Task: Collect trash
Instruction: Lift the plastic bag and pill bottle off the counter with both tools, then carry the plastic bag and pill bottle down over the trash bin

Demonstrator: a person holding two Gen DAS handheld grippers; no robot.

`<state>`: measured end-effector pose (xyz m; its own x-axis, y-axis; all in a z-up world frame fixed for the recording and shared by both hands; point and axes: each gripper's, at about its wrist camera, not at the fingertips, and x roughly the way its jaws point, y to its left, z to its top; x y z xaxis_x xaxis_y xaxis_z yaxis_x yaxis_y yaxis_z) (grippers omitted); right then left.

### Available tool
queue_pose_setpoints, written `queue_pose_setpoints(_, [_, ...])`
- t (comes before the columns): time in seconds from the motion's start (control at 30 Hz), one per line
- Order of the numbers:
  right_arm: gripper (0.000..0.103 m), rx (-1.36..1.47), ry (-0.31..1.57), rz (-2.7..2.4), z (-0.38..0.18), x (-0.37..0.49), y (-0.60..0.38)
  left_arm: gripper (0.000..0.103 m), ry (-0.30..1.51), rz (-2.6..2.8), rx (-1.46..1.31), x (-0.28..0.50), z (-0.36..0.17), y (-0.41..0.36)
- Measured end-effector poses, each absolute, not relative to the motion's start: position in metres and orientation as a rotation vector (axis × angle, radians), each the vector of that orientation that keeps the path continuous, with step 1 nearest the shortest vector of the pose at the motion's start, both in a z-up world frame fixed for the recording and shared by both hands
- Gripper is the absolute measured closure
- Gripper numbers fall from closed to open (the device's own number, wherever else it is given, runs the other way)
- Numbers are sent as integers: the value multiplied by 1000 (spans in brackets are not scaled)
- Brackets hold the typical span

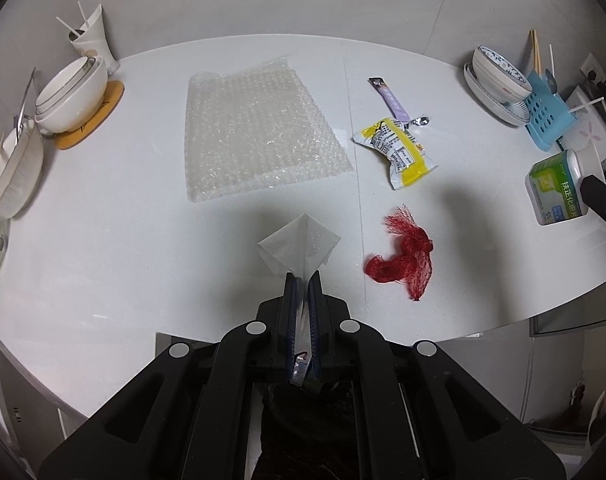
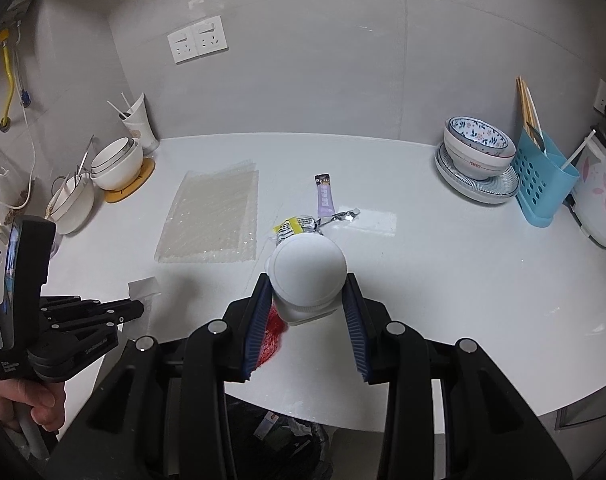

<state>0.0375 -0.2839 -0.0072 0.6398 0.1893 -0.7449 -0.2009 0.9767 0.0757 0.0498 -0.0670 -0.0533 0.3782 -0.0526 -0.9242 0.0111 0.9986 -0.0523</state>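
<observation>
- Two loads in hand. Left wrist: left gripper [image 1: 301, 280] clamped on thin clear plastic wrapper [image 1: 297, 246], lifted off white counter [image 1: 103, 240]; keep pinched until over the bin.
- Right wrist: right gripper [image 2: 308, 298] squeezing white plastic bottle [image 2: 308, 276] above red mesh net [image 2: 271, 340]; carry level, release over black-lined bin [image 2: 287, 436] below counter edge.

Clear plastic wrapper [image 1: 299, 246], crumpled, pinched in the left claw [image 1: 303, 280], lifted off the white tabletop [image 1: 123, 220]. White pill bottle with green label [image 1: 559, 188], cap facing the right wrist camera, clamped in the right claw [image 2: 309, 292]. On the tabletop: flat bubble-wrap sheet [image 1: 255, 132], red mesh net [image 1: 403, 256] bunched, yellow snack packet [image 1: 395, 152], purple sachet [image 1: 391, 98], foil scrap [image 1: 421, 121].
</observation>
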Motion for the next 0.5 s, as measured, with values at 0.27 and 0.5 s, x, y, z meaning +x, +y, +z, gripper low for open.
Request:
queue_pose_setpoints(0.27, [68,-19,851,250,-8,20,-280,98,1170,-45,-56,35,-47,-68])
queue_pose_setpoints(0.5, [68,-27,856,279,-10,4,-272,98,1159,-41,-52,20,-44,-71])
